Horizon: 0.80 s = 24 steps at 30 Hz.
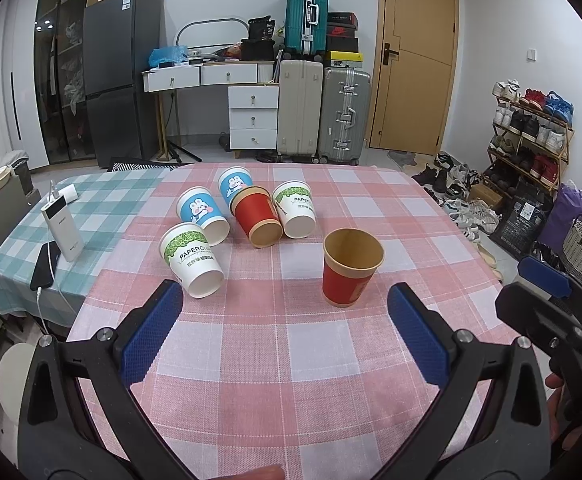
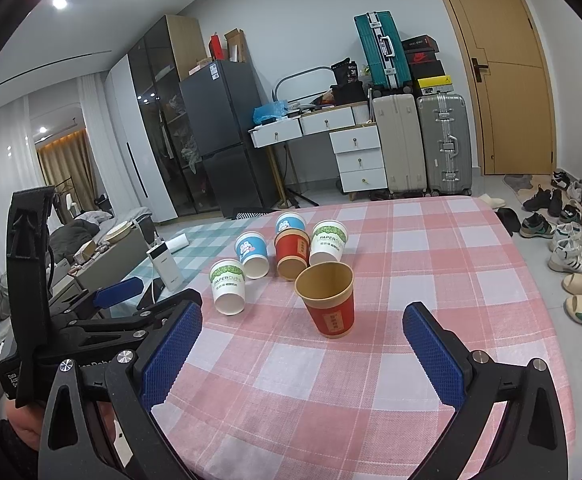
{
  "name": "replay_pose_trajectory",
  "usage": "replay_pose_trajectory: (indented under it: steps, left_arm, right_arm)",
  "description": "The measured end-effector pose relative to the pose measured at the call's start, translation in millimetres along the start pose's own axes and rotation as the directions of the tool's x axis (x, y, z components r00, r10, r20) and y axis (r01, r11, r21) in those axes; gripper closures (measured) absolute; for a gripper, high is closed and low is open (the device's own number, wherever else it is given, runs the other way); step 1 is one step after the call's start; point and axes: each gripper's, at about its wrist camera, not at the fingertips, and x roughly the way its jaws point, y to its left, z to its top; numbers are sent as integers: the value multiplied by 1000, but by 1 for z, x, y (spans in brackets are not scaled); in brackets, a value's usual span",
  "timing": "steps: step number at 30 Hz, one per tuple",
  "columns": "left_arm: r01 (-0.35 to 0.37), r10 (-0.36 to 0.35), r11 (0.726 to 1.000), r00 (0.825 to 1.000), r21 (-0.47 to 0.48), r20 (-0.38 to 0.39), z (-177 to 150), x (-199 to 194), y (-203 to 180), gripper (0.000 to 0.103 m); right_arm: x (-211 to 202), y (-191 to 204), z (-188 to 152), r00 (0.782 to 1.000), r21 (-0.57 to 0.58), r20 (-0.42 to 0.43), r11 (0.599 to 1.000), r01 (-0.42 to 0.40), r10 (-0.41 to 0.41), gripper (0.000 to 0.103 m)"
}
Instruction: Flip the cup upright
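A red paper cup (image 1: 349,270) (image 2: 329,300) stands upright on the pink checked tablecloth (image 1: 291,352), mouth up. Behind it several cups lie on their sides, mouths toward me: a white-green cup (image 1: 191,258) (image 2: 229,286), two blue rabbit cups (image 1: 203,214) (image 1: 235,185), a red cup (image 1: 257,218) (image 2: 291,255) and another white-green cup (image 1: 295,210) (image 2: 327,243). My left gripper (image 1: 285,304) is open, low over the cloth, just short of the upright cup. My right gripper (image 2: 303,326) is open too, with the upright cup between and beyond its blue fingers (image 2: 431,350); it holds nothing.
A teal checked cloth (image 1: 103,200) at the left carries a white power bank (image 1: 63,230) and a dark phone (image 1: 45,266). The right gripper's body (image 1: 551,308) shows at the right in the left wrist view. Suitcases, drawers and a shoe rack (image 1: 531,132) stand beyond the table.
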Motion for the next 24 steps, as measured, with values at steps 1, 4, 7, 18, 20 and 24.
replay_pose_trajectory:
  steps: [1, 4, 7, 18, 20, 24]
  left_arm:
    - [0, 0, 1000, 1000, 1, 0, 0, 0, 0, 1]
    - [-1, 1, 1000, 1000, 1, 2, 0, 0, 0, 1]
    - [-1, 1, 1000, 1000, 1, 5, 1, -1, 0, 1]
    - [-2, 2, 1000, 1000, 12, 3, 2, -3, 1, 1]
    - [-4, 4, 1000, 1000, 12, 8, 3, -5, 3, 1]
    - [-1, 0, 1000, 1000, 15, 13, 4, -6, 4, 1]
  right_arm:
    - [0, 0, 0, 1000, 0, -2, 1000, 0, 0, 0]
    - [0, 1, 0, 1000, 0, -2, 1000, -1, 1, 0]
    - [0, 2, -2, 1000, -2, 3, 1000, -2, 2, 0]
    - [-1, 2, -3, 1000, -2, 2, 1000, -2, 2, 0]
    - [0, 3, -5, 1000, -1, 0, 1000, -1, 1, 0]
    - [3, 1, -9, 1000, 6, -10, 1000, -2, 3, 0]
